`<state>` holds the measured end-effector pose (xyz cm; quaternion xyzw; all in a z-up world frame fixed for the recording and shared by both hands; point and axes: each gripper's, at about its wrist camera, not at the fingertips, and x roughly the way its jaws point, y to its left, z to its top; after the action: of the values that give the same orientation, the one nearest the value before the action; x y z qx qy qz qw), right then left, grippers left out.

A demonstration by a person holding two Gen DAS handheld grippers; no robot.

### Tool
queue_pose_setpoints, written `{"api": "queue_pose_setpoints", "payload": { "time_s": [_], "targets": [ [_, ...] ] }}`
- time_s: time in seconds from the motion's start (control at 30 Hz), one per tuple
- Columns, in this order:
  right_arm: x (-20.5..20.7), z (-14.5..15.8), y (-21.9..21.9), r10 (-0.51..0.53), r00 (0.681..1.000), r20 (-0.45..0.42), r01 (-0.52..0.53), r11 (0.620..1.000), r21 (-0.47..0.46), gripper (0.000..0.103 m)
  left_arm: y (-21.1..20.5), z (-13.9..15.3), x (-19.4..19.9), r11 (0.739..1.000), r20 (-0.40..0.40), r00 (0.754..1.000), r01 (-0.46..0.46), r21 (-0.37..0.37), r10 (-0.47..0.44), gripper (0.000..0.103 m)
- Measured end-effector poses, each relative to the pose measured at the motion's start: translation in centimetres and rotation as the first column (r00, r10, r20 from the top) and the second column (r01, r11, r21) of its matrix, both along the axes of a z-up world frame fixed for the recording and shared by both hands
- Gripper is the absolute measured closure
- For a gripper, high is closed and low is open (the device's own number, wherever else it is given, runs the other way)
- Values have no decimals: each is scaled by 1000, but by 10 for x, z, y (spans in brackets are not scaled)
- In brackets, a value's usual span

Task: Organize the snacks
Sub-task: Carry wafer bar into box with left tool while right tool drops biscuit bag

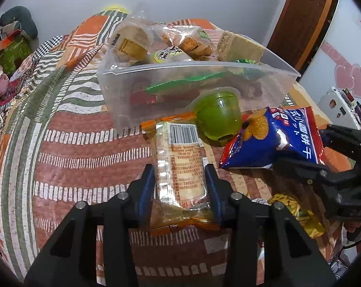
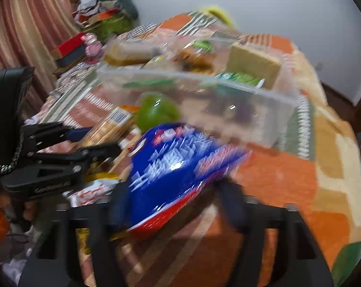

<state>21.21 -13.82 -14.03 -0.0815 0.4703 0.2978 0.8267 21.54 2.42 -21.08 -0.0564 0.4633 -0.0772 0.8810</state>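
Nearest the left wrist camera, the left claw [image 1: 180,189] is clamped on a clear plastic packet of pale biscuits with an orange edge and a barcode label [image 1: 178,162]. Its blue-padded fingers [image 1: 148,186] press the packet's two long sides, and the packet runs toward twelve o'clock over the orange, brown and green patterned cloth [image 1: 80,143] covering the surface.

At three o'clock of that packet, the right claw [image 1: 297,150] holds a glossy blue and red snack bag with white lettering [image 1: 276,138]. In the blurred right wrist view the blue bag [image 2: 178,174] fills the gap between the right claw's jaws [image 2: 173,205], and they look closed on it; the blur hides the exact contact.

Just beyond the packet's far end, at one o'clock, a small green jelly cup with a clear lid [image 1: 218,117] lies tipped on its side against the front wall of a clear rectangular plastic tub [image 1: 264,83]. The tub, at twelve o'clock of both claws, is already heaped with wrapped biscuits and cakes.

Risks, as a judgement: both grips are on slick, soft wrappers, so a packet may slide out or its contents may crush under pressure. The tub is piled above its rim, so anything added could roll off or push other snacks out. Lifting the biscuit packet forward may knock the jelly cup. The two claws are near each other and could collide.
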Motion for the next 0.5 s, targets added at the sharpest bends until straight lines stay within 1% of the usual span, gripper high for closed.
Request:
{"api": "queue_pose_setpoints", "payload": {
  "time_s": [0.03, 0.07, 0.17, 0.33, 0.5],
  "targets": [
    [0, 0, -1, -4, 1000, 4, 4, 1000, 1, 55, 2, 1, -1, 1000, -1, 1000, -2, -2, 2, 68],
    [-1, 1, -1, -9, 1000, 10, 9, 1000, 3, 58, 4, 2, -3, 1000, 1, 1000, -2, -10, 2, 68],
    [-4, 4, -5, -24, 999, 23, 24, 1000, 9, 62, 6, 9, -9, 1000, 19, 1000, -4, -19, 4, 68],
    [-9, 17, -16, -46, 997, 67, 44, 999, 27, 63, 4, 29, -21, 1000, 75, 997, -2, -9, 2, 68],
    [-11, 36, -26, -67, 991, 112, 61, 997, 51, 63, 3, 51, -23, 1000, 126, 992, 4, -13, -2, 68]
  ]
}}
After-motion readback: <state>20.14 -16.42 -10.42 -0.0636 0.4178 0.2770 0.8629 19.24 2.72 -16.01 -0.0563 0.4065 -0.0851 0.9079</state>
